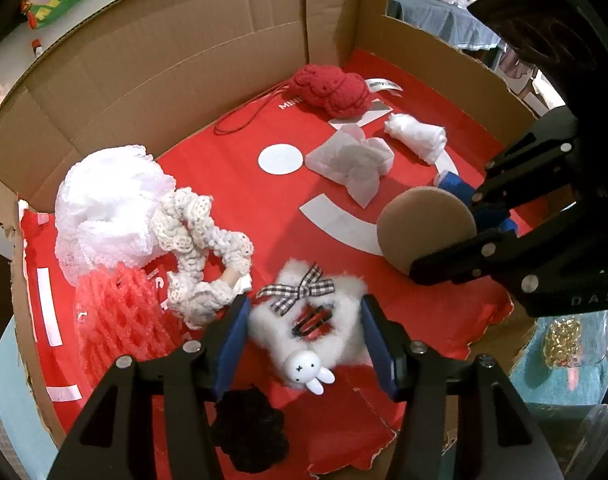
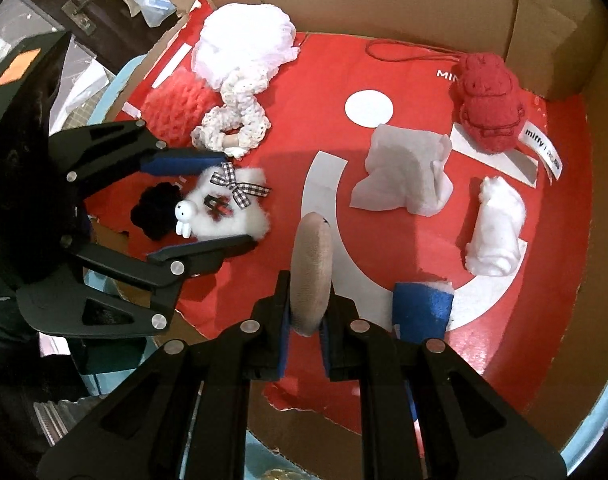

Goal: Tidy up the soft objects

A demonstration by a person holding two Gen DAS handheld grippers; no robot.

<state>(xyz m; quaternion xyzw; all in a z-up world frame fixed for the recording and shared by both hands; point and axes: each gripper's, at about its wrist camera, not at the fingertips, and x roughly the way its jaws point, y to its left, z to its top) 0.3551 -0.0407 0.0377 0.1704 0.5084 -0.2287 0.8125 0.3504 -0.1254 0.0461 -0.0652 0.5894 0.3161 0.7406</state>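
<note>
Most soft items lay scattered on the red bag [image 2: 288,80]; sorting looked barely begun. Right gripper [image 2: 305,322] was clamped on the tan round puff [image 2: 309,272]. Left gripper [image 1: 304,340] stood apart around the fluffy white hair clip [image 1: 307,320], not yet gripped.

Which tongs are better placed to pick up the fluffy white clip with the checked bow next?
Left. The left tongs stand open on either side of the fluffy white hair clip with the checked bow, while the right tongs are already shut on the round tan sponge puff.
</note>
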